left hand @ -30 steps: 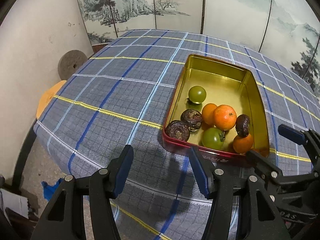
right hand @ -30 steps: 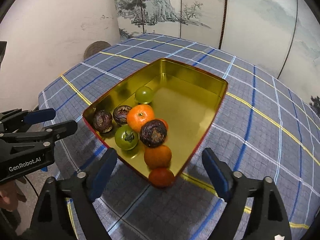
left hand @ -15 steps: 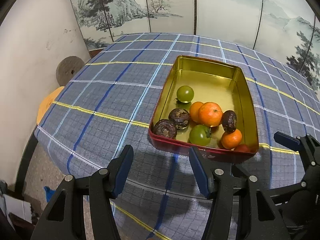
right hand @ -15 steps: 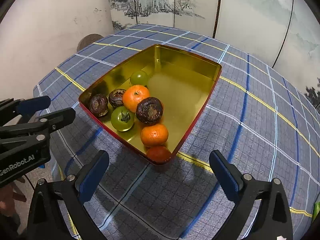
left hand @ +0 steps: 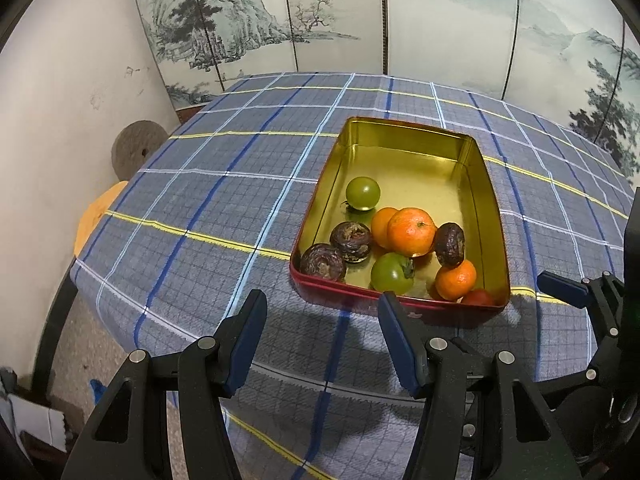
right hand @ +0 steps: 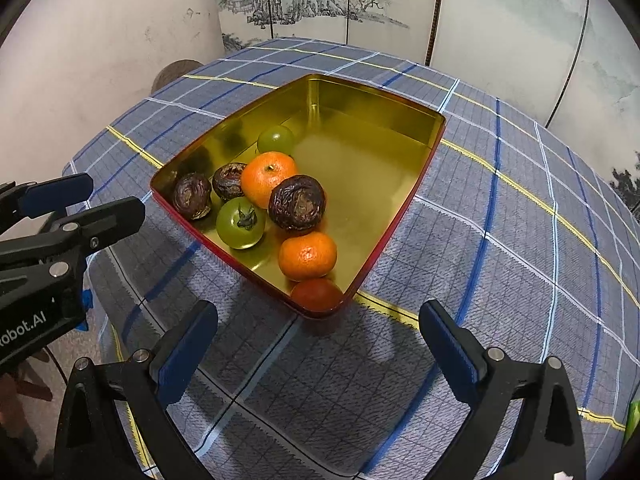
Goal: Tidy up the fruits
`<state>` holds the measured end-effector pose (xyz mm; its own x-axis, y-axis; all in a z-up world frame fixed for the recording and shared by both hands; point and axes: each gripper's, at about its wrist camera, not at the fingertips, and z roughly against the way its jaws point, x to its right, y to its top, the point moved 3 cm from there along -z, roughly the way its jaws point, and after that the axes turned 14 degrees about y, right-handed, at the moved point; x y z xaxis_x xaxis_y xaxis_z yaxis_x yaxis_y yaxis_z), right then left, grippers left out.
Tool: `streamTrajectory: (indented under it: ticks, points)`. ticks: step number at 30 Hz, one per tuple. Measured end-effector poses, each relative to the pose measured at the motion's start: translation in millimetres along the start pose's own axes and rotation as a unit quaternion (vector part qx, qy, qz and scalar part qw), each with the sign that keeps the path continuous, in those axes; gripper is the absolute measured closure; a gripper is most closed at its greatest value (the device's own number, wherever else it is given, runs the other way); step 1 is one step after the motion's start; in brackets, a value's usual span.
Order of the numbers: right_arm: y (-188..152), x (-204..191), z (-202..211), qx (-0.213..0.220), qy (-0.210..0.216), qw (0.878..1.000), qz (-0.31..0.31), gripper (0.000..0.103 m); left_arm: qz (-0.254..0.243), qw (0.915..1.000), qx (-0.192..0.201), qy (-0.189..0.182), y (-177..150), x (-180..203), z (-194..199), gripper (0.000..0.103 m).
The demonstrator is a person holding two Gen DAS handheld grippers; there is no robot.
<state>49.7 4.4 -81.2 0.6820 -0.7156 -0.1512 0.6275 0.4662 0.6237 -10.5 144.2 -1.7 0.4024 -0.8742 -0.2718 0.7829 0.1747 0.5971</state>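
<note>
A shiny gold-lined tin (left hand: 476,168) with red outer walls sits on the plaid-clothed bench (left hand: 224,200), near its front edge. Glossy mandarins (right hand: 307,255), smooth green tomatoes (right hand: 241,222) and wrinkled dark fruits (right hand: 297,202) crowd its near end. Left gripper (left hand: 322,344) and right gripper (right hand: 318,354) hover before it, jaws spread wide, empty.

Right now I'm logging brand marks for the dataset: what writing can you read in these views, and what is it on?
"obot.AI", cut off at the frame edge, white print on the left gripper body in the right wrist view.
Pale marks on the red front wall of the tin: too blurred to read.
Nothing else legible.
</note>
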Motion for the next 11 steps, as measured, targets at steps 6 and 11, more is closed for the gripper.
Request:
streamTrajectory:
  ticks: [6, 11]
  points:
    - [0.5, 0.2, -0.5, 0.000, 0.000, 1.000, 0.000, 0.003, 0.001, 1.0000, -0.001, -0.004, -0.7, -0.3, -0.8, 0.044]
    - [0.6, -0.1, -0.7, 0.000, 0.000, 1.000, 0.001, 0.003, 0.003, 0.9999, -0.005, -0.011, -0.7, 0.0, -1.6, 0.037]
